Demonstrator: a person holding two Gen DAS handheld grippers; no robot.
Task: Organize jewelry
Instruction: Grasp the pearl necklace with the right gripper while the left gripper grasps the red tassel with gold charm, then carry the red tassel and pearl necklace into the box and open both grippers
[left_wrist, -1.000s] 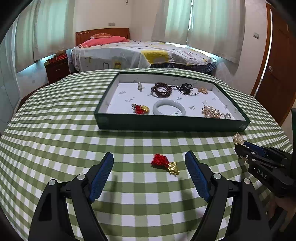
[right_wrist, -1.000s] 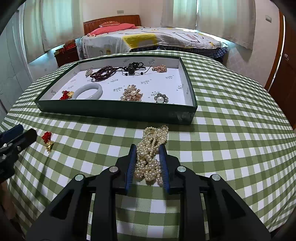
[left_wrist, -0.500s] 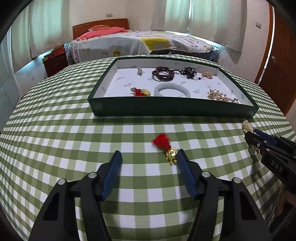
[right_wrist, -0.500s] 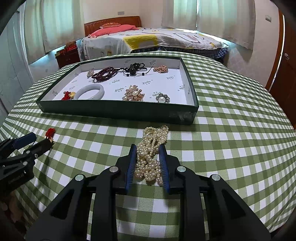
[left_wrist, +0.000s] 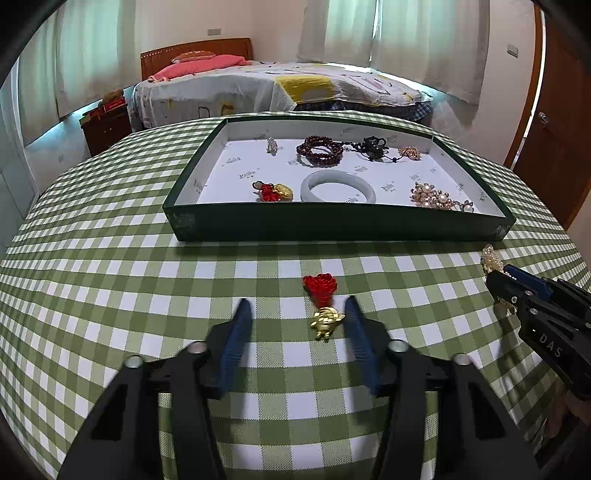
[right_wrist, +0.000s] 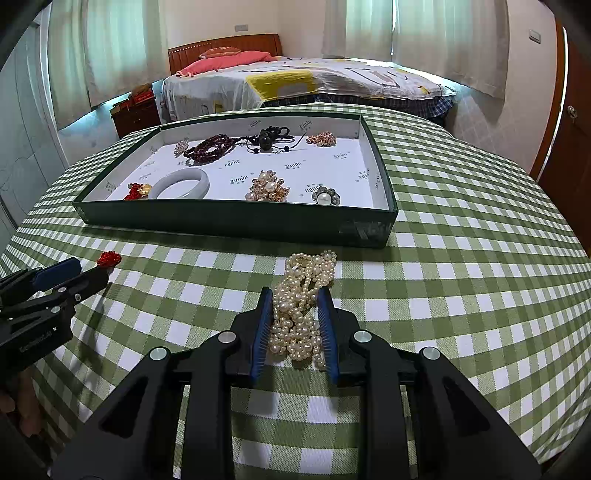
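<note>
- The pearl necklace (right_wrist: 301, 299) lies in a heap on the worktop (right_wrist: 461, 295), and the right gripper (right_wrist: 295, 295) is pinching its near end; both blue pads press on the pearls.
- The far end of the pearls pokes out past the tips of the right gripper, toward the tray.
- The red and gold charm (left_wrist: 322, 302) lies flat on the worktop, between the fingers of the left gripper (left_wrist: 297, 306).
- The gold part of the charm is just beside the right-hand pad (left_wrist: 360, 339). I cannot tell if it touches. The other pad is well apart from it.
- The red knot of the charm sticks out in front of the left gripper's tips.
- The jaws of the left gripper have just been closing in on the charm, but they are not yet pressed on it.
- The green tray (right_wrist: 229, 221) sits straight ahead of both grippers, a bit beyond the pearls and the charm.
- In the tray lie a white bangle (right_wrist: 181, 183), a second red and gold charm (right_wrist: 137, 191), dark red beads (right_wrist: 208, 144), a black cord piece (right_wrist: 267, 137), a gold flower brooch (right_wrist: 267, 186) and a small pearl brooch (right_wrist: 325, 196).
- The left gripper shows at the left side of the right wrist view, well apart from the right gripper.
- Some fingers (right_wrist: 27, 410) of the person show under it.
- A bed (right_wrist: 314, 81) stands far behind the tray.
</note>
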